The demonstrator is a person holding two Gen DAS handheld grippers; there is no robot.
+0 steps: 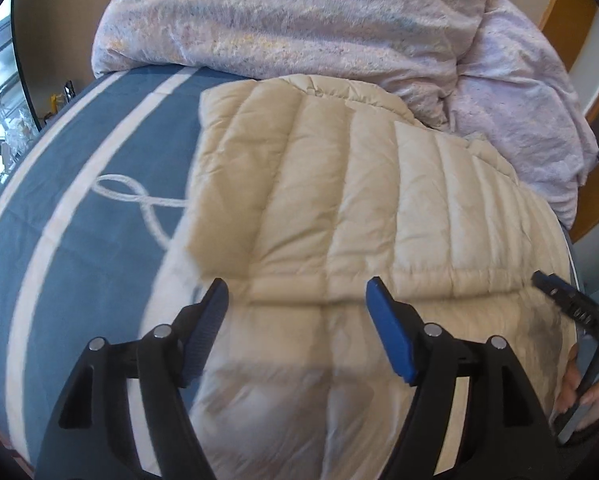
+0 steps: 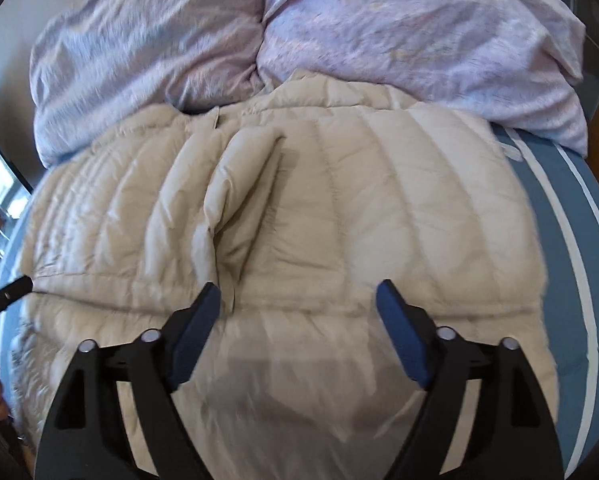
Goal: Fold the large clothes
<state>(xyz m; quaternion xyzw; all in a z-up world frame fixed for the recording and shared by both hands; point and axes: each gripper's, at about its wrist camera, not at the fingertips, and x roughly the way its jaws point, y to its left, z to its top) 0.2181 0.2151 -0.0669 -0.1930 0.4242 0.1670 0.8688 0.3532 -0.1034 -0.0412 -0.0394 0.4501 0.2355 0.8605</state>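
Both sleeves folded in on beige puffer jacket (image 2: 299, 220). Left gripper (image 1: 297, 292) and right gripper (image 2: 299, 296) both apart, empty — grab hem corners evenly at 6 o'clock, fold toward 12.

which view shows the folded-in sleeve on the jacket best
The right wrist view: the sleeve lies near frame centre on the beige puffer jacket, its whole length visible. The left wrist view shows the jacket with a folded panel, but I cannot pick out that sleeve there.
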